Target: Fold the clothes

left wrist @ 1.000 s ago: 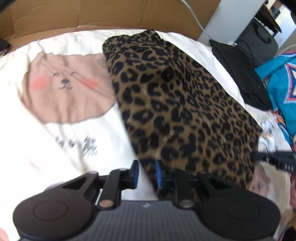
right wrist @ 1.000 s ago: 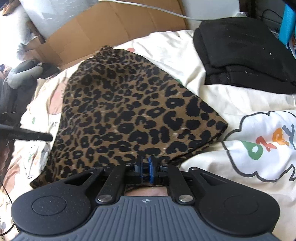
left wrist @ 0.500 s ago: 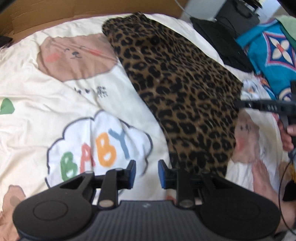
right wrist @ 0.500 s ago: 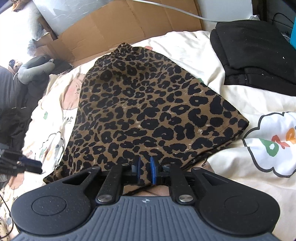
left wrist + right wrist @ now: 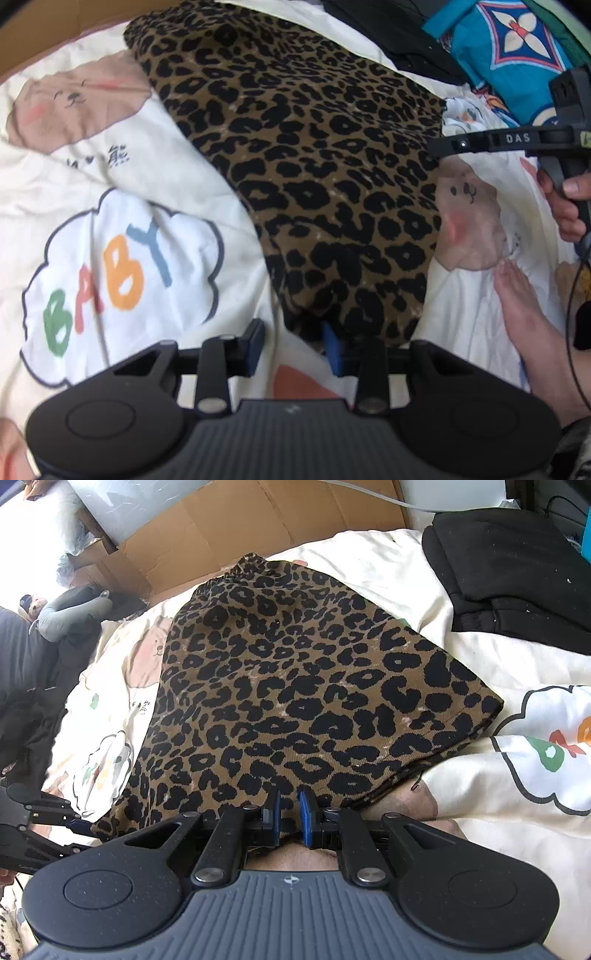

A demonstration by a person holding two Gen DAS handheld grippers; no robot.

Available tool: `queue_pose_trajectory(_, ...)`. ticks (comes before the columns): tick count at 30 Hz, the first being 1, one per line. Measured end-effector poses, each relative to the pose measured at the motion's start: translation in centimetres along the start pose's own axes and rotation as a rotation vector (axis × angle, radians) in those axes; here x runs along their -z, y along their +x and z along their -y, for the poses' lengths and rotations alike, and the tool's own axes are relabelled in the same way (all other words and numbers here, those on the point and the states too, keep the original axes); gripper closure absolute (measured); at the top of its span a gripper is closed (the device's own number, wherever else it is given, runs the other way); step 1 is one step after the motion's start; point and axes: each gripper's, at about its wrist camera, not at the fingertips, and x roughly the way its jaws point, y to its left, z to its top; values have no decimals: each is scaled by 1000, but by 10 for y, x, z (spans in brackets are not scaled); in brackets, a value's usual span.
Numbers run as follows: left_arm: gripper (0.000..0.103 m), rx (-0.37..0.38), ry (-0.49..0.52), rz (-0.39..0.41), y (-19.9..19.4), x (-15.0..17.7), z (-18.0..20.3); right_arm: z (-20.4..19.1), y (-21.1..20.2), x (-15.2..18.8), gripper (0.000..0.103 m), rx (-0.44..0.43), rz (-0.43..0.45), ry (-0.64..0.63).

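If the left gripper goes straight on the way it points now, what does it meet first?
Probably the bed cover. The left gripper points steeply down with its fingers apart, and cover shows in the gap. The near corner of the leopard garment lies at the right finger, so that finger may catch it; depth is unclear.

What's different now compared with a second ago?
The left gripper has slid along the leopard-print garment to its near corner, its jaws have just been opening, and no cloth is pinched. The right gripper stays clamped on the hem; the garment lies flat as before.
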Motion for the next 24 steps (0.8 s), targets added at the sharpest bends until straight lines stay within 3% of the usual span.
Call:
queue_pose_trajectory(4, 74, -8, 0, 11, -2, 3, -2, 3, 1, 1, 90, 0, -4, 9)
queue_pose_trajectory(11, 89, 31, -165, 49, -9, 8, -28, 6, 1, 4, 91, 0, -11, 17)
queue_pose_trajectory(17, 101, 160, -350, 130, -19, 20, -52, 8, 0, 4, 90, 1, -12, 24)
queue_pose_trajectory(21, 103, 243, -512, 135, -22, 31, -71, 10, 0, 3, 90, 0, -11, 36)
queue_pose_trajectory(24, 103, 225, -509, 122, -26, 33, -70, 10, -1, 3, 90, 0, -10, 32)
